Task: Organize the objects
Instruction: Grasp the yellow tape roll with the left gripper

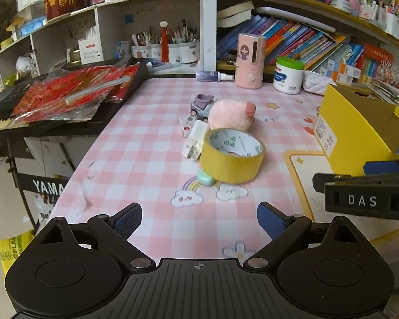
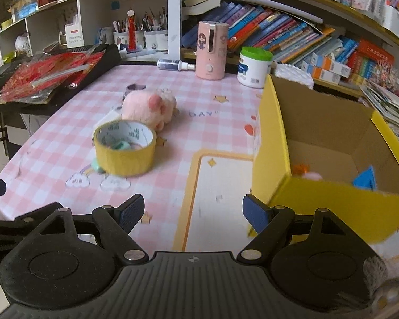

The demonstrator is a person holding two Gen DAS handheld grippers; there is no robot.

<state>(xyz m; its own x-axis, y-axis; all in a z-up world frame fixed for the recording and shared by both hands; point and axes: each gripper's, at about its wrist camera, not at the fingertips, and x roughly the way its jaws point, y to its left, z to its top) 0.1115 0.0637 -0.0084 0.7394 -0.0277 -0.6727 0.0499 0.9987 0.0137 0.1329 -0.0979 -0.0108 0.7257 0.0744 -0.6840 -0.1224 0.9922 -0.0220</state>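
Left wrist view: the left gripper (image 1: pixel 199 222) hangs spread and empty over the pink checked tablecloth (image 1: pixel 146 138), with the yellow tape roll (image 1: pixel 232 155) ahead and slightly right of its 2 fingers, apart from them. The pink plush (image 1: pixel 230 115) lies just behind the roll. The right gripper (image 2: pixel 193 212) is also spread, empty, beside the yellow box (image 2: pixel 332 202).

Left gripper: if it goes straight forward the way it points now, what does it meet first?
The left gripper, open and empty, points across bare pink checked tablecloth toward the yellow tape roll. Probably it would meet the cloth just before the roll, or the roll itself; depth is unclear.
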